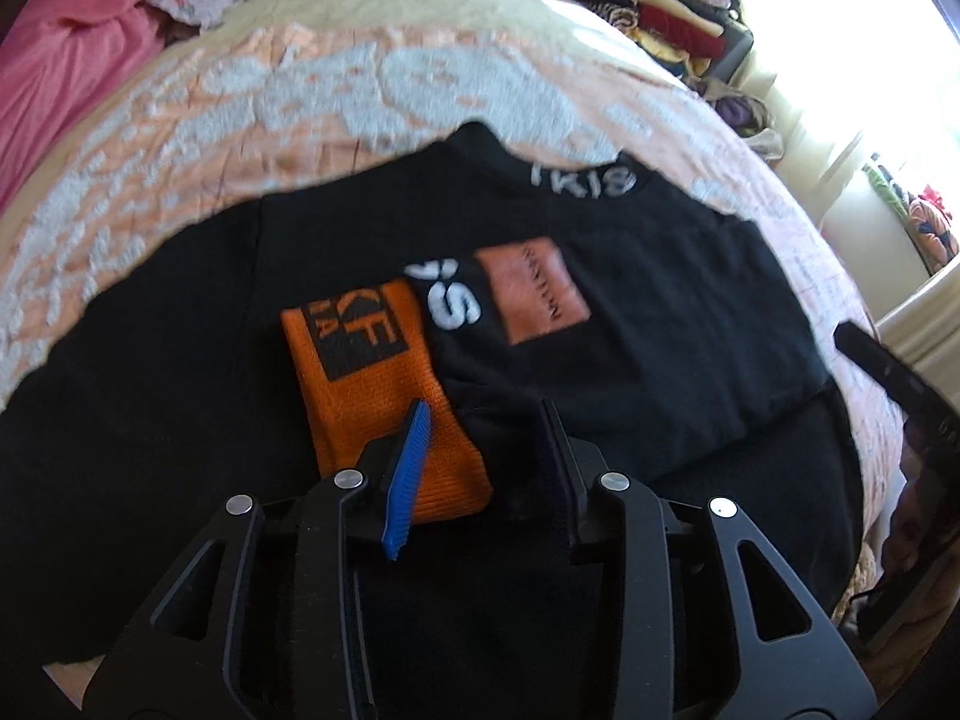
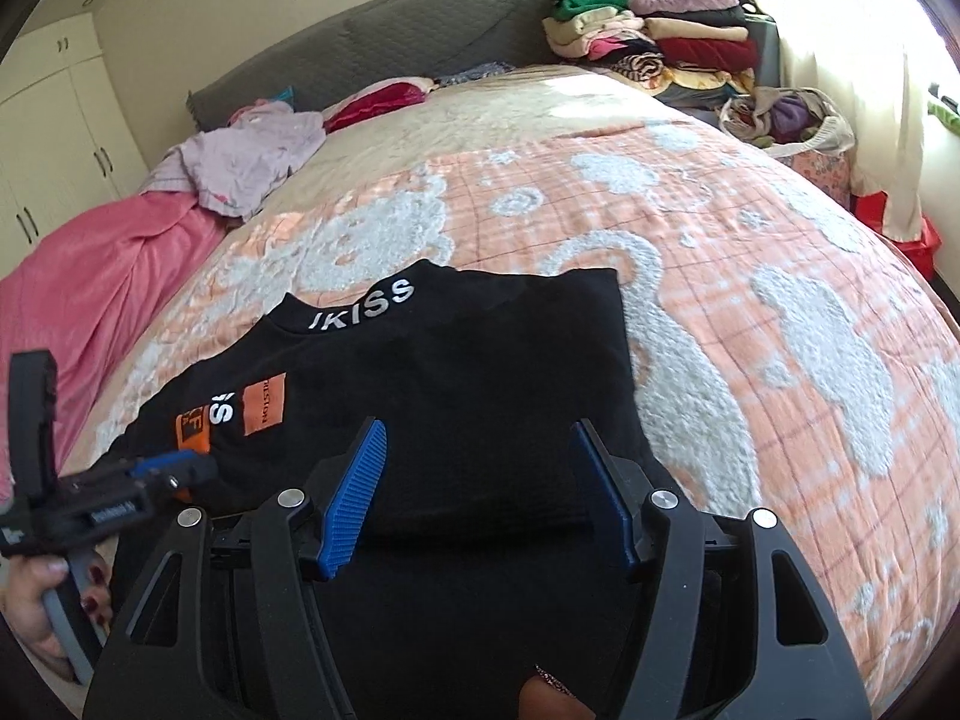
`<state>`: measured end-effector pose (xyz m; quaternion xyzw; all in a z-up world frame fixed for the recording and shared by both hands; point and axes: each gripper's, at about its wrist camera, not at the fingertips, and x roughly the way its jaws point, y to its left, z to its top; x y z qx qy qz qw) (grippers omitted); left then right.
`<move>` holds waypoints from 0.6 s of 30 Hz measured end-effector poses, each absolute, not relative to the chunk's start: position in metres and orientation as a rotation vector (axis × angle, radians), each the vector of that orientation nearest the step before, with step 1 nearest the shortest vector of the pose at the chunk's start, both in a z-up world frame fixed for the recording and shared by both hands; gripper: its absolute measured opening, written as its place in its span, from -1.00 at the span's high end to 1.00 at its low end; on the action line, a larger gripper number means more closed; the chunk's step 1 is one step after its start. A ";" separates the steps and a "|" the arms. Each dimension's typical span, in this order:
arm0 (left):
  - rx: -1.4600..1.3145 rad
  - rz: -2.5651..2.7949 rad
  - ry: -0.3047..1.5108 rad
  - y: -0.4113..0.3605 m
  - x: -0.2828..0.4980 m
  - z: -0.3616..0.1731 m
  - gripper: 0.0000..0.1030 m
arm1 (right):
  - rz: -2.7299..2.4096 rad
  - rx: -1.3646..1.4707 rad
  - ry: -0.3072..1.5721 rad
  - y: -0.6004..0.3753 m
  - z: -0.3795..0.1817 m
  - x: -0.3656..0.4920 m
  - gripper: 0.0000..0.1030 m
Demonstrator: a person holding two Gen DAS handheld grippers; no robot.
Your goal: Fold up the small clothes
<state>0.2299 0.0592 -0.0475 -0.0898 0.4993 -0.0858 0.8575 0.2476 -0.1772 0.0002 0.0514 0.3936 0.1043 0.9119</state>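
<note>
I saw one black shirt (image 2: 456,396) spread flat on the bed (image 2: 750,276), on its peach-and-white patterned blanket. It was partly folded, one side turned in over its front. Its long axis ran away from me, with the collar at the far end towards the headboard (image 2: 372,42). The collar's white lettering read upright in the right wrist view. I counted two orange patches (image 1: 372,384) on the chest, with white letters between them.

I had two grippers. The left gripper (image 1: 480,414) hovered just over the nearer orange patch, its jaws a narrow gap apart with nothing pinched between them. The right gripper (image 2: 480,432) hung over the shirt's near edge, jaws wide and empty. One hand (image 2: 36,618) held the left gripper's handle.

Beyond the bed, one open bag (image 2: 792,120) held bundled clothes, beside one tall stack of folded garments (image 2: 666,42).
</note>
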 end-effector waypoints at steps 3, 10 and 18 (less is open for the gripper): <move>-0.204 -0.181 1.042 0.062 0.227 -0.050 0.45 | 0.219 0.074 0.852 -0.170 -0.008 0.261 -0.28; -0.233 -0.178 1.029 0.066 0.219 -0.051 0.45 | 0.166 0.139 0.971 -0.184 -0.050 0.278 -0.31; -0.241 -0.205 0.994 0.064 0.209 -0.031 0.07 | 0.180 0.256 0.918 -0.195 -0.030 0.248 -0.43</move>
